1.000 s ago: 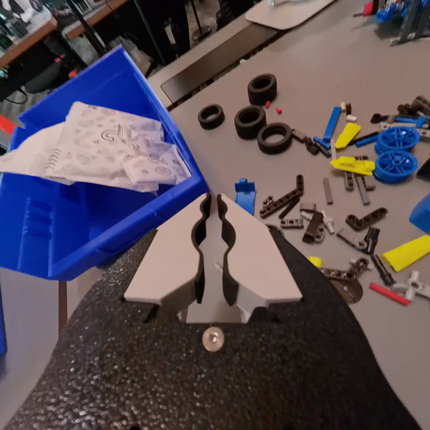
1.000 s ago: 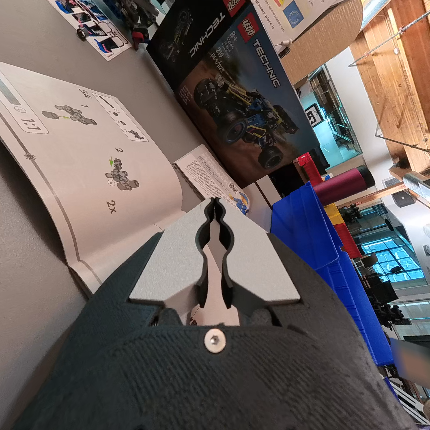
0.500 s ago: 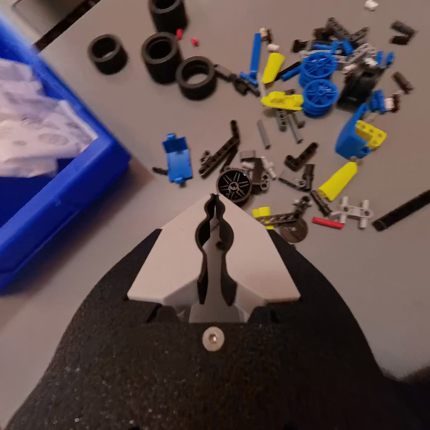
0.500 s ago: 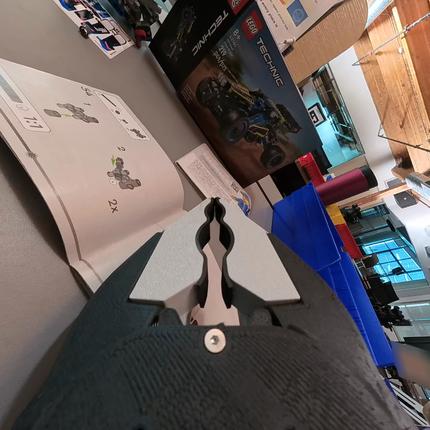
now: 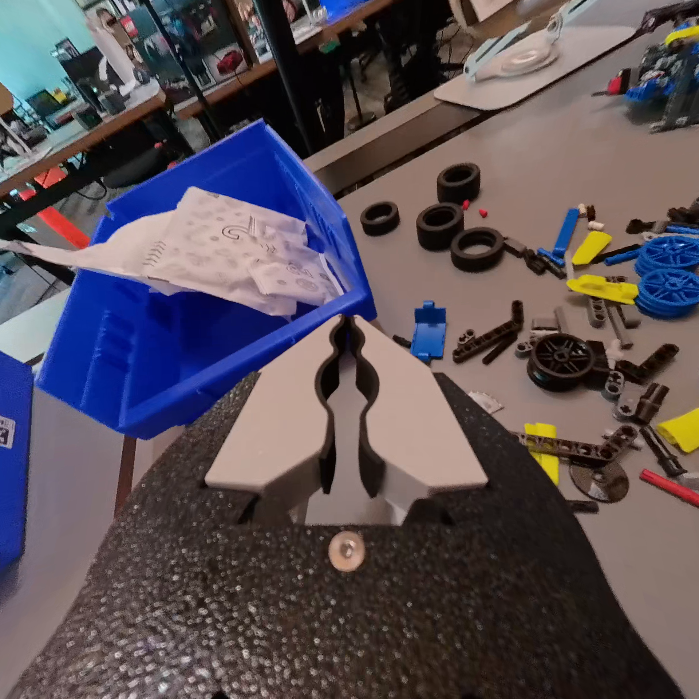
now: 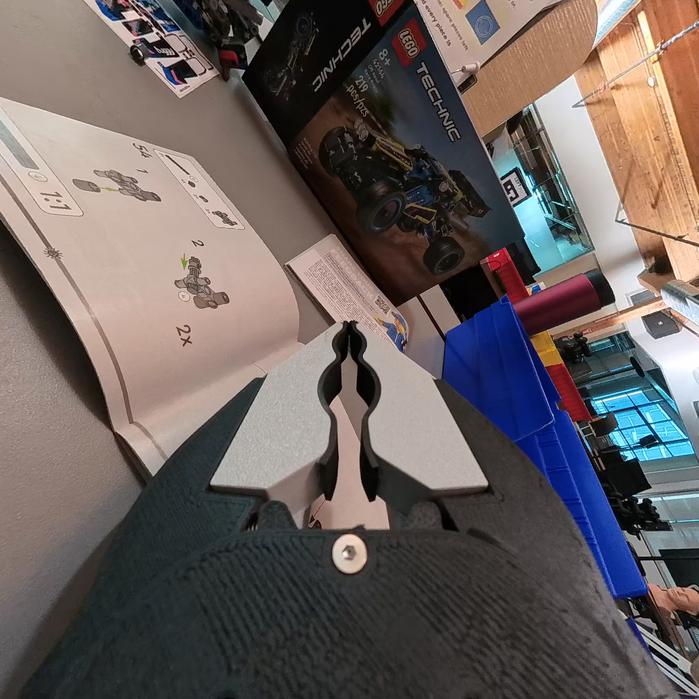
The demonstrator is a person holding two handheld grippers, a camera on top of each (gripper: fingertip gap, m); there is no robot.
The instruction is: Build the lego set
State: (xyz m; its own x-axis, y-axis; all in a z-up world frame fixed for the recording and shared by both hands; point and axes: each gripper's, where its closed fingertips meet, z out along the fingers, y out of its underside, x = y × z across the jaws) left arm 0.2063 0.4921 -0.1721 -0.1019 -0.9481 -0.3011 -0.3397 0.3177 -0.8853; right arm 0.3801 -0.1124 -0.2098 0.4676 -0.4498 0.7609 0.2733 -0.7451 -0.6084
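Observation:
My left gripper (image 5: 348, 322) is shut and empty, held above the grey table (image 5: 472, 159) beside a blue bin (image 5: 181, 340). Loose Lego parts lie to its right: three black tyres (image 5: 440, 226), blue wheels (image 5: 669, 280), a black wheel rim (image 5: 560, 361), a blue panel (image 5: 429, 333), yellow panels (image 5: 601, 289) and black beams (image 5: 488, 338). A partly built model (image 5: 665, 75) stands at the far right, blurred. My right gripper (image 6: 348, 326) is shut and empty over the open instruction booklet (image 6: 151, 264). The set's box (image 6: 378, 151) stands behind the booklet.
The blue bin holds crumpled white paper bags (image 5: 227, 249). A second blue bin (image 5: 11, 454) is at the left edge. In the right wrist view, stacked blue bins (image 6: 510, 397) stand to the right, and a sticker sheet (image 6: 166, 56) and another model part (image 6: 227, 22) lie at the top. There is about 65 cm between the tips of the two grippers. My right gripper's tips are some 30 cm from the partly built model (image 5: 665, 75).
My left gripper closed, dipped down over the loose parts, then swung back up toward the blue bin. A black wheel rim now shows among the parts. The right gripper has hardly moved.

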